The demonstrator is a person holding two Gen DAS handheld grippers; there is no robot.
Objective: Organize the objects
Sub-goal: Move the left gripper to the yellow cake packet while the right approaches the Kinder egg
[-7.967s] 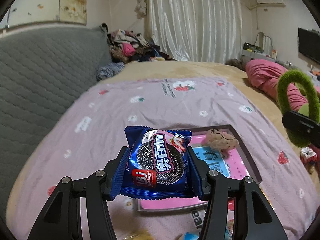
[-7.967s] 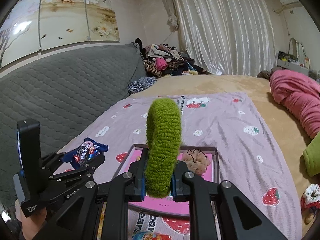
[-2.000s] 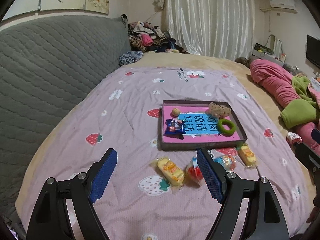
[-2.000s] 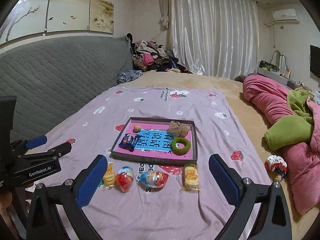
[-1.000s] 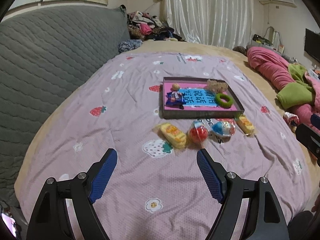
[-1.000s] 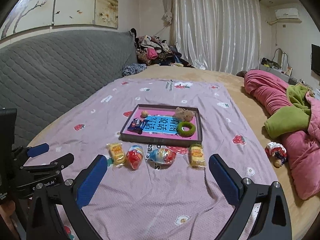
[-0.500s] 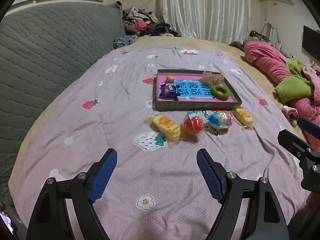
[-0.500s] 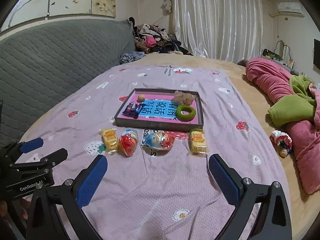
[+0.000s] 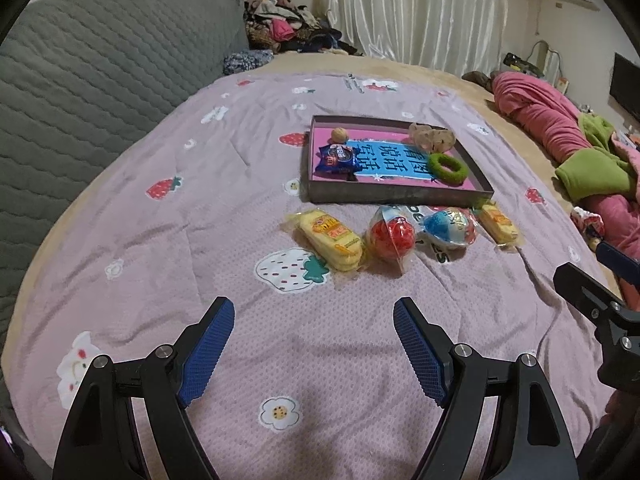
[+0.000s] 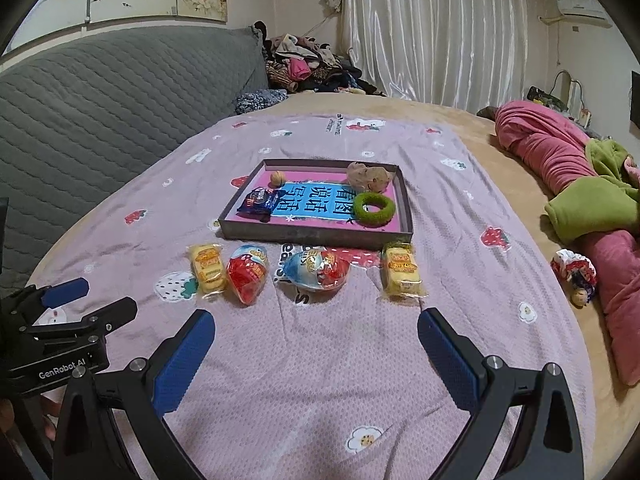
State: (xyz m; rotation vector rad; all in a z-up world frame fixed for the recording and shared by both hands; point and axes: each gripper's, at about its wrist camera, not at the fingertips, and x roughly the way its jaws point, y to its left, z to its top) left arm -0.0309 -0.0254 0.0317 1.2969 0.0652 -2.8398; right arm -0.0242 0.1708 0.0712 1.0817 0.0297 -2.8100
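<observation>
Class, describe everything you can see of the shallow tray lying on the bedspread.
The tray is a shallow rectangular box with low dark walls and a pink floor bearing a blue panel of printed characters; it looks like cardboard. It lies flat on the strawberry-print bedspread. Inside lie a blue cookie packet, a small round nut-like ball, a beige scrunchie and a green fuzzy ring. Neither gripper touches it.

The bed's lilac blanket [image 10: 320, 360] is matt woven cloth with a fine dimpled texture. The shallow box [image 10: 316, 236] looks like matt cardboard with a glossy printed pink and blue sheet inside. The snack packets [image 10: 400, 270] wear shiny, crinkled plastic film. The green ring [image 10: 374, 208] is fuzzy. Each claw [image 10: 316, 344] is matt black plastic with knurled blue rubber pads [image 10: 182, 360] and bright metal screws.
</observation>
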